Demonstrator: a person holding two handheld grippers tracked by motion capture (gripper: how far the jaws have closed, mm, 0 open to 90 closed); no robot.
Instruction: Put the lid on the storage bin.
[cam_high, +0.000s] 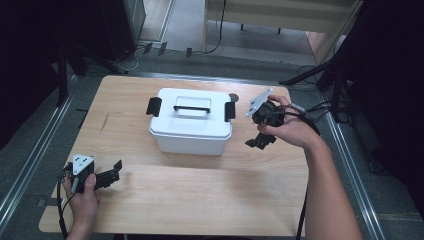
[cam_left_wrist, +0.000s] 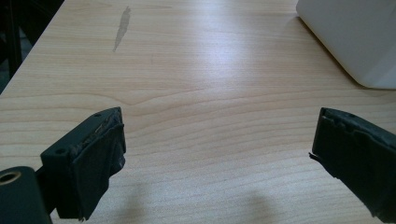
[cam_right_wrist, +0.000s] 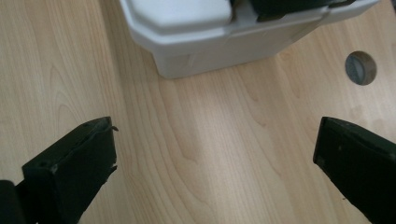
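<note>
A white plastic storage box (cam_high: 191, 121) stands in the middle of the wooden table (cam_high: 200, 200), its lid on, with a black carry handle (cam_high: 192, 107) on top and a black latch at each end (cam_high: 153, 106). My left gripper (cam_high: 116, 172) rests open on the table at the front left, well short of the box; its view catches the box's corner (cam_left_wrist: 359, 37) at the upper right. My right gripper (cam_high: 260, 140) hangs open just right of the box, tilted down over the table. Its view has the box's end (cam_right_wrist: 219, 37) ahead and nothing between the jaws.
A round grey cable port (cam_right_wrist: 360, 67) sits in the tabletop beyond the box's right end. A grey streak (cam_left_wrist: 122, 27) marks the wood at the left. Dark stands and cables (cam_high: 320, 75) crowd the floor around the table.
</note>
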